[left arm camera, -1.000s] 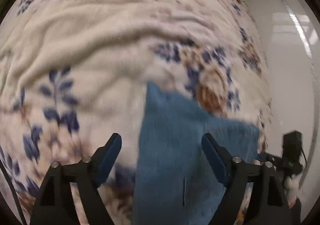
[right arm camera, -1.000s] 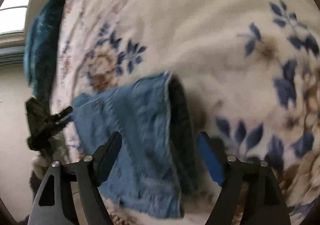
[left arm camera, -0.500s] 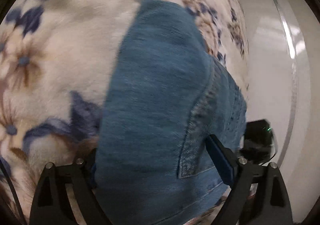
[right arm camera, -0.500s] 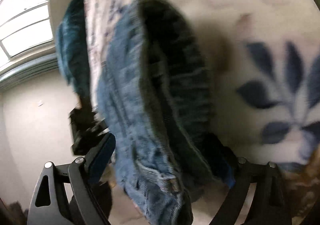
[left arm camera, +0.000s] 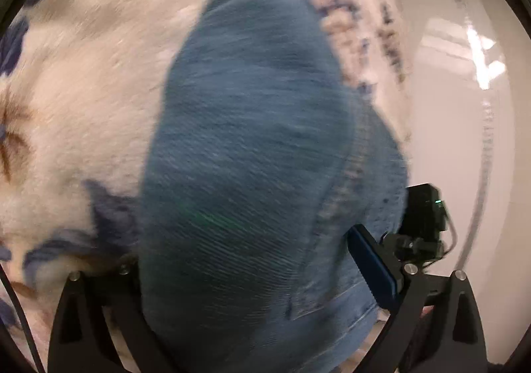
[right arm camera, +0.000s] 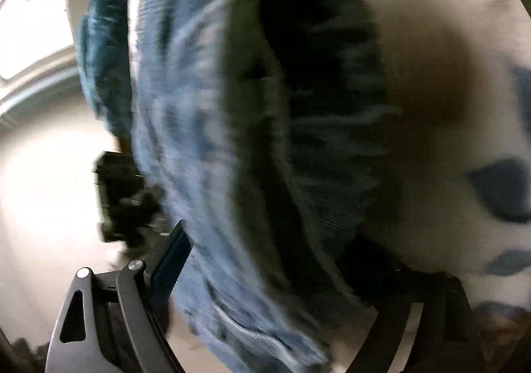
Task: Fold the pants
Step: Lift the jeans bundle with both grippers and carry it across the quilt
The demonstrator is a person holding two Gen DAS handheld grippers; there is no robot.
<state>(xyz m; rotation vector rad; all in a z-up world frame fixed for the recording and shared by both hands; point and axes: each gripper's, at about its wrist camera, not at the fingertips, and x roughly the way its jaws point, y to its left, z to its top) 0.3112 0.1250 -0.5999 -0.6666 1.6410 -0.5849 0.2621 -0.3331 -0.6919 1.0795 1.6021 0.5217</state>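
Note:
The folded blue denim pants [left arm camera: 252, 157] lie on the floral blanket and fill the space between my left gripper's [left arm camera: 245, 260] spread fingers; its left finger is hidden under the cloth, its right pad [left arm camera: 371, 263] shows at the denim's edge. In the right wrist view the pants [right arm camera: 205, 127] show their stacked folded edges, light outside and dark inside. My right gripper [right arm camera: 275, 256] straddles this bundle, left pad [right arm camera: 171, 260] against the denim, right finger hidden behind the cloth. Both views are blurred. Both grippers look open around the bundle.
The cream blanket with blue and brown flowers [left arm camera: 83, 80] covers the bed. Its edge drops to a glossy white floor [left arm camera: 464, 107] on the right. A teal fuzzy cloth [right arm camera: 103, 50] lies at the bed's far edge below a bright window [right arm camera: 30, 7]. The other gripper's black body [left arm camera: 424, 210] shows beyond the pants.
Both grippers have moved forward and down onto the folded pants, which now fill both views. The fingers went from standing short of the cloth to straddling the bundle from opposite sides.

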